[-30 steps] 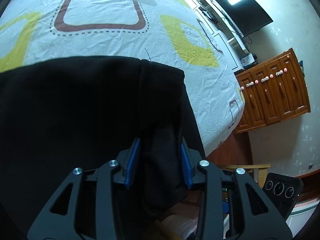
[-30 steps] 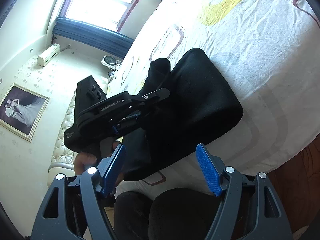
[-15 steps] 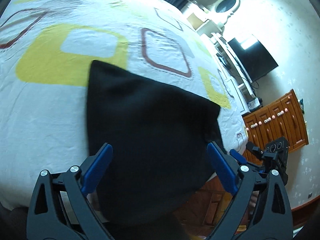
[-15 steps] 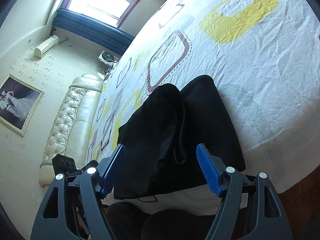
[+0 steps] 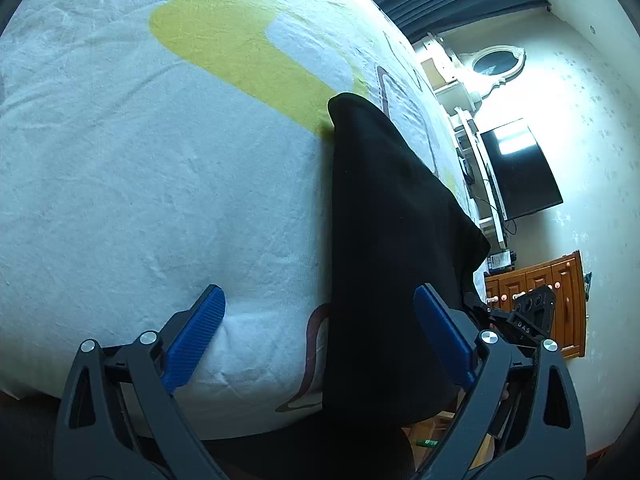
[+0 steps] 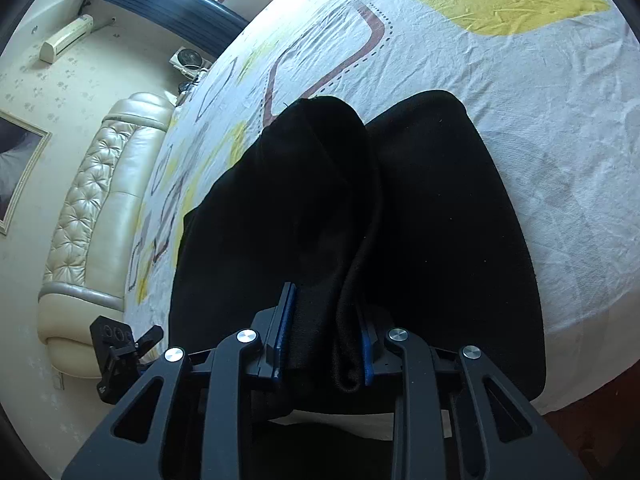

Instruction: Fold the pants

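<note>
Right wrist view showed the right tool (image 6: 323, 338) clenched on a bunched fold of the black, soft-fabric pants (image 6: 440, 220), its blue pads pressed tight against the cloth at the near edge of the bed. The pants lay on the white bedsheet with yellow and brown rounded-square print (image 6: 540, 100), already gathered into a compact, roughly rectangular stack, with one thick fold raised toward the tool and the rest lying flat to its right. From the left wrist view, the left tool (image 5: 320, 340) was released, its blue pads spread wide with nothing between them, hovering over bare sheet (image 5: 160, 160) just left of the pants (image 5: 384, 240). Judging by the layered shape, the lengthwise folding seemed done; what appeared left was laying the held fold over and smoothing the stack, with the left tool free to help.
</note>
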`<state>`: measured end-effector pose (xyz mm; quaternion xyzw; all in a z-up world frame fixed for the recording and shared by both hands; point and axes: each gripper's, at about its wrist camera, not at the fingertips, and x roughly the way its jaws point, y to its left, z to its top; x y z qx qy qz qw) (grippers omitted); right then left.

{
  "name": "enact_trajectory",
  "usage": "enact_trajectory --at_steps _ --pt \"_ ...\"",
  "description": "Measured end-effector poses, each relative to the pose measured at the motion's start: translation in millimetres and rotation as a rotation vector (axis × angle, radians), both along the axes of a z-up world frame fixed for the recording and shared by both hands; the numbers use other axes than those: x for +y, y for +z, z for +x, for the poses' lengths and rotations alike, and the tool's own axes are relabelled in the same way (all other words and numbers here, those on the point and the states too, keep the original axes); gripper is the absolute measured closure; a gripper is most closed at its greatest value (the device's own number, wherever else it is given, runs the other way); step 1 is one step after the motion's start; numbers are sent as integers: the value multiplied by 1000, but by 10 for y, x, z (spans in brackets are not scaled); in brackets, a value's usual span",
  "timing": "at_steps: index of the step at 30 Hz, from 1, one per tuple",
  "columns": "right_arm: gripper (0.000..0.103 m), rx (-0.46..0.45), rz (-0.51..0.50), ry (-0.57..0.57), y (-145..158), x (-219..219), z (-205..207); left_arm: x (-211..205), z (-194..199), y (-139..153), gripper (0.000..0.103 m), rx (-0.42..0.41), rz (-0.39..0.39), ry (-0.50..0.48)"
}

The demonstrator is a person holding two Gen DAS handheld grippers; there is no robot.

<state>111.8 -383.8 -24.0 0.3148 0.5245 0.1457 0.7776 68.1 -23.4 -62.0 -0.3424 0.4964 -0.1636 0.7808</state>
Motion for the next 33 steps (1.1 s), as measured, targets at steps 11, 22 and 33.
enact_trajectory --at_steps 11,22,33 --pt "89 -122 -32 -40 486 -220 -122 82 -72 -28 7 53 -94 6" --pt "89 -48 40 -131 -57 -646 -151 -258 -81 -33 7 75 -166 -63" --pt "28 -29 156 -228 -165 -1092 -446 -423 -100 -117 7 85 -202 -96"
